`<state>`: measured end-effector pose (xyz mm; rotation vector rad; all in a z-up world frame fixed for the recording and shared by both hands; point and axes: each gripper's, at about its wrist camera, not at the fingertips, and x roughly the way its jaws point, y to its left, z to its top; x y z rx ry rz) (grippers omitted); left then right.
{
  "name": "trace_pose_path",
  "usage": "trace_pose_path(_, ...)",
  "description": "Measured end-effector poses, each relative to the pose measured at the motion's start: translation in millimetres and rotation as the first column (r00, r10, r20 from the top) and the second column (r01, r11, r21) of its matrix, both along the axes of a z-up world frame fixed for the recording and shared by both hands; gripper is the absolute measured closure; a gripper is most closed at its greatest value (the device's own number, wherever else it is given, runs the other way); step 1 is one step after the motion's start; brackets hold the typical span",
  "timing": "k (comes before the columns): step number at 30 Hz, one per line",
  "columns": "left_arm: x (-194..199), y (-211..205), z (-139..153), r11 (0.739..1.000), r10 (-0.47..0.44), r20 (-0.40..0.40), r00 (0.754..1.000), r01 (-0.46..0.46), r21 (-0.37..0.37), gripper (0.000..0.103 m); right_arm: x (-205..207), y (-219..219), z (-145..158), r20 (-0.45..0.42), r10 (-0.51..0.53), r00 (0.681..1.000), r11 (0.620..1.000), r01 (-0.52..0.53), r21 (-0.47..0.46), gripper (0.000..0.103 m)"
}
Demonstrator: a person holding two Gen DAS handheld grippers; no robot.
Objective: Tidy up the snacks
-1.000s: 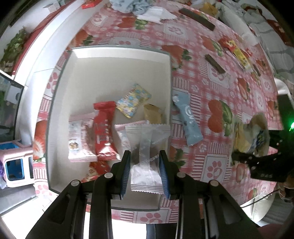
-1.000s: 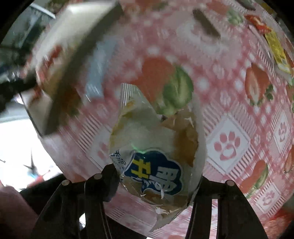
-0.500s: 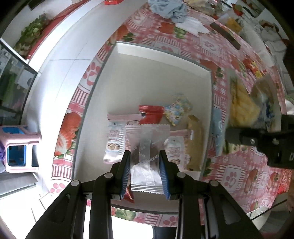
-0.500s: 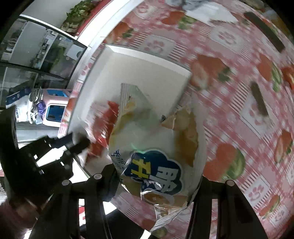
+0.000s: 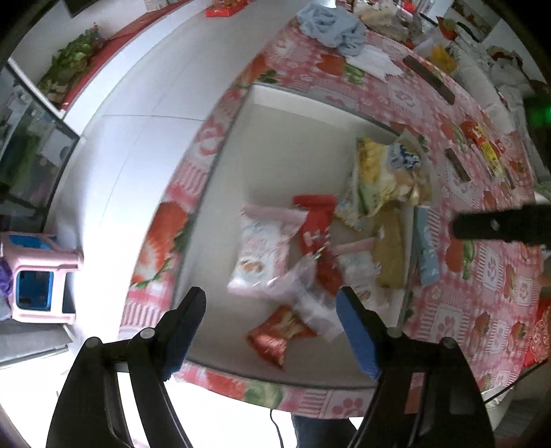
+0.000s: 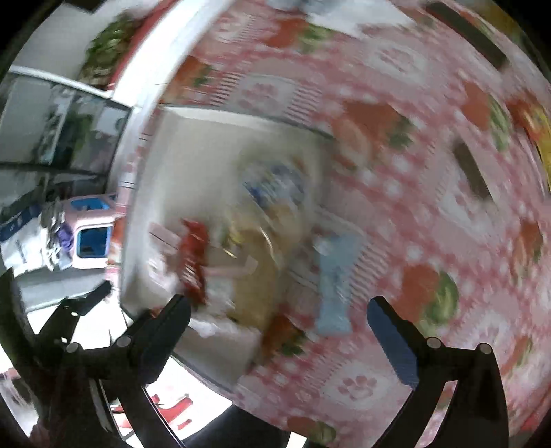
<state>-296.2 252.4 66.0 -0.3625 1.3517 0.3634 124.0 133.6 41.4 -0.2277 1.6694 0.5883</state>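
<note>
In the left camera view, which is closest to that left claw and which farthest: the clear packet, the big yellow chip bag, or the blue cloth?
1. Clear packet: nearest, lying in the white box just ahead of the open left gripper.
2. Yellow chip bag: farther in, at the box's right side.
3. Blue cloth: farthest, on the table beyond the box.
</note>
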Motion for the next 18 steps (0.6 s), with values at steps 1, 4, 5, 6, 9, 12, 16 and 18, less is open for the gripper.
trace_pose_path(1, -10.0, 3.3, 3.5, 1.0, 0.02, 0.01, 1.0, -0.02, 0.007, 0.022, -0.7, -13.4, -0.6, -0.007, -0.026, 1.0, 1.0, 0.026, -0.008, 0.0)
trace_pose_path(4, -38.0, 11.1, 11.9, 0.995, 0.095, 0.046, 0.994, -0.096, 0.026, 0.022, -6.2, -59.2, -7.2, -0.031, -0.111, 0.993, 0.993, 0.11, -0.05, 0.0)
trace_pose_path(5, -49.1, 14.0, 13.4, 0.991, 0.127, 0.052, 0.991, -0.128, 0.031, 0.022, -8.6, -76.0, -9.1, -0.036, -0.141, 0.989, 0.988, 0.138, -0.07, 0.0)
trace_pose_path(6, -60.9, 16.3, 14.8, 0.986, 0.16, 0.058, 0.985, -0.162, 0.038, 0.022, -10.8, -88.3, -9.5, -0.039, -0.164, 0.986, 0.984, 0.16, -0.08, 0.0)
trace_pose_path(9, -103.6, 17.5, 17.5, 0.962, 0.261, 0.072, 0.963, -0.265, 0.066, 0.022, -23.7, -136.3, -3.5, -0.025, -0.244, 0.969, 0.966, 0.241, -0.092, 0.0)
trace_pose_path(12, -142.3, 8.6, 18.1, 0.937, 0.331, 0.083, 0.94, -0.338, 0.092, 0.022, -40.5, -173.2, 4.2, -0.006, -0.283, 0.959, 0.956, 0.281, -0.083, 0.0)
trace_pose_path(16, -201.7, -23.3, 14.1, 0.9, 0.421, 0.084, 0.903, -0.427, 0.087, 0.022, -80.4, -232.4, 14.5, 0.035, -0.306, 0.951, 0.948, 0.308, -0.085, 0.0)
trace_pose_path(18, -226.0, -41.7, 9.3, 0.893, 0.439, 0.078, 0.895, -0.445, 0.075, 0.022, -99.9, -259.4, 16.5, 0.046, -0.327, 0.944, 0.94, 0.33, -0.089, 0.0)
